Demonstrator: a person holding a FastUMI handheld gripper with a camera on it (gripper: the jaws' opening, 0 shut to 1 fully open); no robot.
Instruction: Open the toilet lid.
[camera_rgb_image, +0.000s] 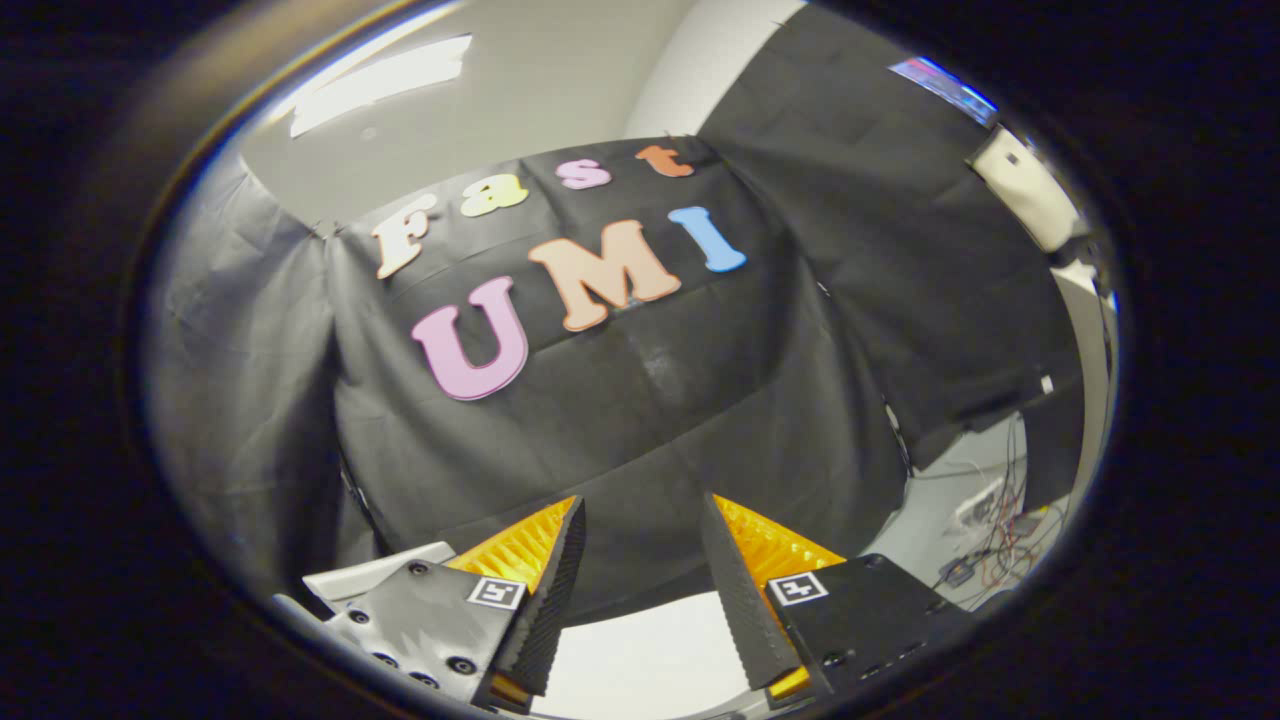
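The hand-held gripper (640, 560) points up at the black cloth wall (640, 420) of the booth. Its 2 fingers (545, 590) stand apart with a wide gap between them, and nothing is in that gap. Each finger has an orange ribbed side and a dark toothed edge.

Below the fingers, down between them, there is a smooth white patch (650, 660). It may be the lid, or the tank behind it, but I cannot tell which from here. A pale grey shape (375, 572) sits just beside the left finger. Off to the right, beyond the right finger, loose wires (1000, 540) lie on a pale floor.

So the lid is most likely low down, under and just ahead of the fingers, and the hand-held gripper has not touched it yet.

A lid like this is probably hard plastic. I think it is stiff, smooth and slippery, and not very heavy. It turns on a hinge at the back. The best place to take hold should be the front rim, far from the hinge, where a small push lifts it. The toothed edges could help stop a slip. It should be raised slowly, so it does not bang on the tank
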